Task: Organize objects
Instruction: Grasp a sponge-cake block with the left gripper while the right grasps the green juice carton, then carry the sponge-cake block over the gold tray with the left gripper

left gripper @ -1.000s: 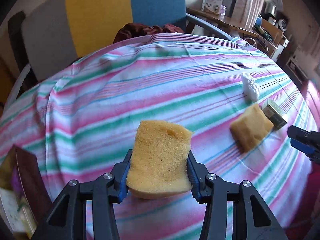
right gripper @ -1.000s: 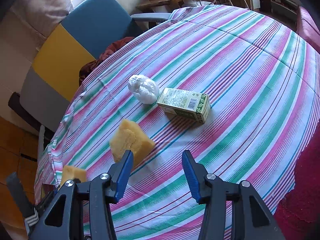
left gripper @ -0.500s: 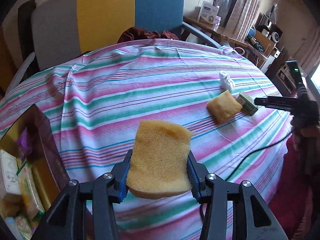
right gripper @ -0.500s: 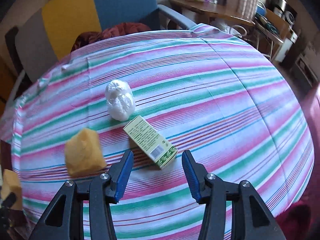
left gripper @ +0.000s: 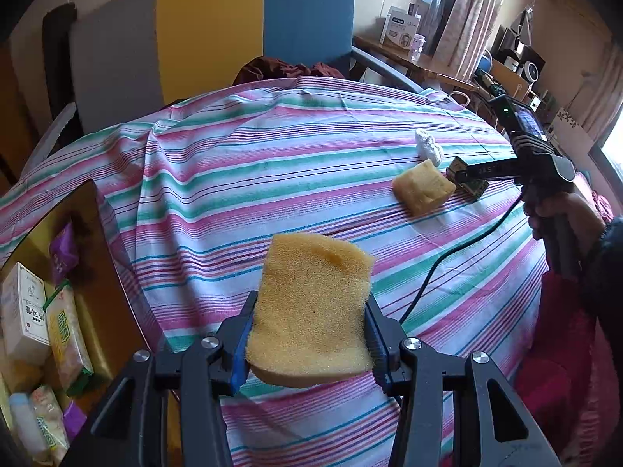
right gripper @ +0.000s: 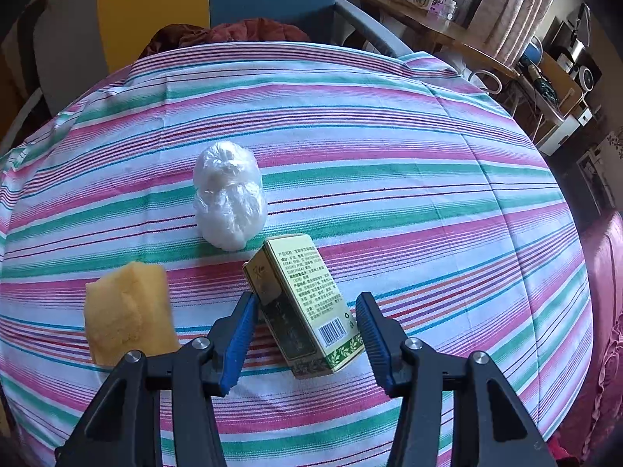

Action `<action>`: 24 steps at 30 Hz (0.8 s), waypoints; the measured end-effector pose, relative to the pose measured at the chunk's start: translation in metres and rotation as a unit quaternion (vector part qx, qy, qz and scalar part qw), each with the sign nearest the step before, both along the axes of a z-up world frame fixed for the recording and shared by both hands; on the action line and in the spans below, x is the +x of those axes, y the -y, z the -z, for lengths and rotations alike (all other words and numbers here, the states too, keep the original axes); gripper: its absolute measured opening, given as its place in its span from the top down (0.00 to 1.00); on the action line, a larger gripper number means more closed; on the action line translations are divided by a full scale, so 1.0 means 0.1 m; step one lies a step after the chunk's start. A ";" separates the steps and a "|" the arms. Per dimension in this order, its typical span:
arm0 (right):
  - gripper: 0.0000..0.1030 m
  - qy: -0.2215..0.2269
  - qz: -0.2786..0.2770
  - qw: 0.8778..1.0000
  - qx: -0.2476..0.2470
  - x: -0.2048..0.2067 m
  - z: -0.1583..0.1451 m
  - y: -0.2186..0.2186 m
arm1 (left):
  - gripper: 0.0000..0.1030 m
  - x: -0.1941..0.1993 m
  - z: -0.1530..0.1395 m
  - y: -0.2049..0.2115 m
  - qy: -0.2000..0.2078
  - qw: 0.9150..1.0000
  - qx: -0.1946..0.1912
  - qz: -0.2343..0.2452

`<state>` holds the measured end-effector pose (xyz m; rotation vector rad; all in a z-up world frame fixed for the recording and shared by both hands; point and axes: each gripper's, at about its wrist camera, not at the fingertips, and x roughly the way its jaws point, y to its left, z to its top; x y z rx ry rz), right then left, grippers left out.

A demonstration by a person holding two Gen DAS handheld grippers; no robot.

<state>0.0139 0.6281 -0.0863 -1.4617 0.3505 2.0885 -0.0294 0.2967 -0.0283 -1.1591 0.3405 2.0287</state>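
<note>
Left wrist view alone is showing a storage box (left gripper: pixel 58 311) of packets; left gripper (left gripper: pixel 309 344) is squeezing a porous yellow sponge (left gripper: pixel 311 307). Right gripper (right gripper: pixel 307 340) is straddling the green carton (right gripper: pixel 307 307), unclamped.

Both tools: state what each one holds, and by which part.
The left tool clamps a yellow sponge by its two side edges near the lower end. The right tool holds nothing: its jaws straddle the green box, not pressing it.

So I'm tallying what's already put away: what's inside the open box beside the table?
In the box: a white carton, a yellow-green packet, a purple pouch, and a small bottle near the bottom edge. What lies beneath them is covered.
</note>
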 end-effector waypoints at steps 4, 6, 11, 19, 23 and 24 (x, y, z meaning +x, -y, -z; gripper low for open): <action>0.50 -0.001 0.005 1.000 0.004 0.03 0.01 0.00 | 0.52 0.04 0.00 0.02 0.002 1.000 0.002 0.002; 0.56 -0.003 0.008 1.000 0.005 0.04 0.02 0.01 | 0.52 0.05 0.00 0.04 0.002 1.000 0.003 0.000; 0.71 0.011 0.000 1.000 0.013 0.06 0.04 0.11 | 0.52 0.07 -0.03 0.10 -0.009 1.000 0.007 -0.009; 0.71 0.042 0.014 0.999 0.009 0.15 0.04 0.27 | 0.52 0.11 -0.15 0.26 -0.054 0.998 0.015 -0.032; 0.71 0.050 0.018 0.999 0.006 0.23 0.03 0.37 | 0.52 0.13 -0.20 0.37 -0.075 0.996 0.018 -0.044; 0.71 0.052 0.021 0.998 0.003 0.24 0.03 0.39 | 0.52 0.14 -0.20 0.39 -0.079 0.996 0.018 -0.047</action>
